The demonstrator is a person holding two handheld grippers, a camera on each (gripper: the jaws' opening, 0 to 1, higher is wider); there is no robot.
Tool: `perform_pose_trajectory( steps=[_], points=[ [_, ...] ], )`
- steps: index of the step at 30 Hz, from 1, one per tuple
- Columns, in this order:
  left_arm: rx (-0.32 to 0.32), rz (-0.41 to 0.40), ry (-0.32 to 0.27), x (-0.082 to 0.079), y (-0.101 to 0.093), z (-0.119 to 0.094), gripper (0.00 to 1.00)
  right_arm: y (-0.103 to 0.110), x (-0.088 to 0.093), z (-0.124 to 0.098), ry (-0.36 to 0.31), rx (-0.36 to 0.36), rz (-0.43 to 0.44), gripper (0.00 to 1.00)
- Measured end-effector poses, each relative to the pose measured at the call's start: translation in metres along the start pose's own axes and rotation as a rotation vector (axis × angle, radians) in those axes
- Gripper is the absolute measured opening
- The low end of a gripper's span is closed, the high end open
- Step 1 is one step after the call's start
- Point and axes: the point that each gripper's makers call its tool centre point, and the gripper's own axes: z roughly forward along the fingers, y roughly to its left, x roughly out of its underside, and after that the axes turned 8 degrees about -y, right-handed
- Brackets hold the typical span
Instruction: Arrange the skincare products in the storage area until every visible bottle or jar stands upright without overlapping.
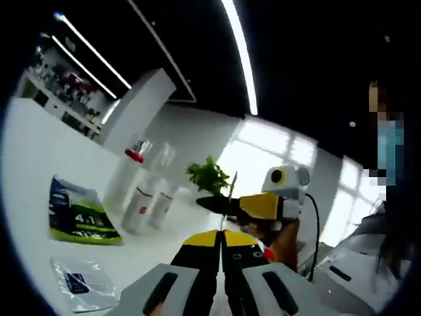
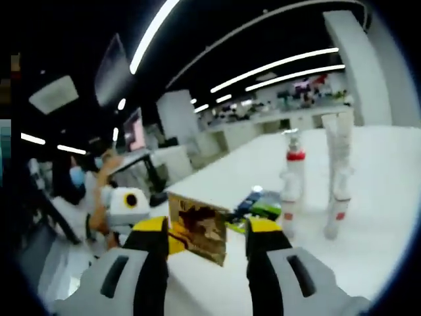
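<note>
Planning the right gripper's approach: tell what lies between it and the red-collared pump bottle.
Right gripper view: a gold packet just ahead of the right gripper, then a green pouch on the table before the pump bottle.

The green sachet (image 1: 82, 214) bears "4:1"; no other print is legible.
</note>
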Motion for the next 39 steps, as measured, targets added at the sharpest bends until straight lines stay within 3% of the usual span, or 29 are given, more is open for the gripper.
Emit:
perform_pose_trajectory(
  steps=[3,6,10,15,22,24,28,31,34,36,39],
  points=[
    [0.002,-0.086,-0.035,-0.006,0.002,-0.005,0.0,-0.005,-0.001,-0.007,-0.012,-0.025,0.079,0.4],
    [0.011,-0.146,-0.058,-0.01,0.005,-0.011,0.0,0.0,0.002,-0.014,-0.017,-0.112,0.194,0.38],
    [-0.006,-0.143,-0.071,-0.011,0.008,-0.012,0.0,0.002,0.009,-0.015,0.014,-0.144,0.228,0.32],
    [0.033,-0.203,-0.072,-0.013,0.002,-0.012,0.0,0.007,0.031,-0.007,0.05,-0.154,0.232,0.27],
    [0.039,-0.22,-0.058,-0.011,0.0,-0.014,0.0,0.021,0.033,-0.004,0.022,-0.236,0.313,0.17],
    [0.037,-0.225,-0.055,-0.011,0.001,-0.015,0.01,0.019,0.034,-0.003,0.01,-0.237,0.343,0.01],
    [0.024,-0.226,-0.053,-0.01,0.006,-0.016,0.01,0.021,0.038,-0.002,0.008,-0.258,0.416,0.0],
    [-0.019,-0.207,-0.068,-0.01,0.015,-0.017,0.03,0.021,0.043,-0.001,0.016,-0.26,0.468,0.0],
    [-0.079,-0.107,-0.087,-0.01,0.028,-0.018,0.06,0.019,0.05,0.0,0.032,-0.245,0.541,0.0],
    [-0.148,-0.055,-0.112,-0.015,0.04,-0.023,0.15,0.015,0.056,0.001,0.045,-0.232,0.556,0.0],
    [-0.211,-0.02,-0.136,-0.021,0.05,-0.029,0.29,0.008,0.074,0.002,0.123,-0.165,0.586,0.0]
  ],
)
